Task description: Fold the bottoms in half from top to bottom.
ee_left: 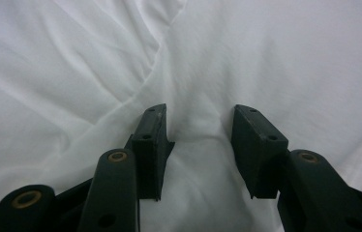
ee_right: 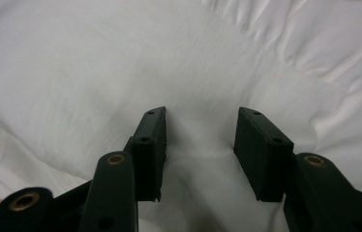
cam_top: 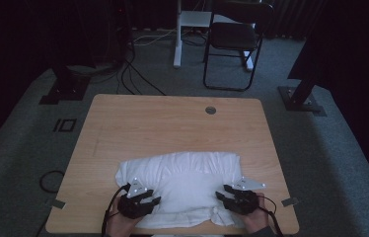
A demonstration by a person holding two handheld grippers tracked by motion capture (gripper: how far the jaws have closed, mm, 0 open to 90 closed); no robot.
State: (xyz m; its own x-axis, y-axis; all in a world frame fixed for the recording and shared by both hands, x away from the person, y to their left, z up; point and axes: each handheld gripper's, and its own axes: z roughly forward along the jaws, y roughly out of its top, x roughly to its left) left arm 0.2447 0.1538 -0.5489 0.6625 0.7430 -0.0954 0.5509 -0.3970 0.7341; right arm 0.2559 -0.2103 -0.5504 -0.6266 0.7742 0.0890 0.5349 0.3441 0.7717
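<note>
Left gripper (cam_top: 154,200) and right gripper (cam_top: 220,193): jaws parted, tips down on the white cloth (cam_top: 182,177) at the table's (cam_top: 172,118) near edge, fabric between pads, unpinched. Cloth's near hem cut off. Folding chair (cam_top: 234,34) beyond, dim.

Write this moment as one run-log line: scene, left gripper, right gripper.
scene: crumpled white cloth on wooden table | left gripper: open, over cloth | right gripper: open, over cloth
</note>
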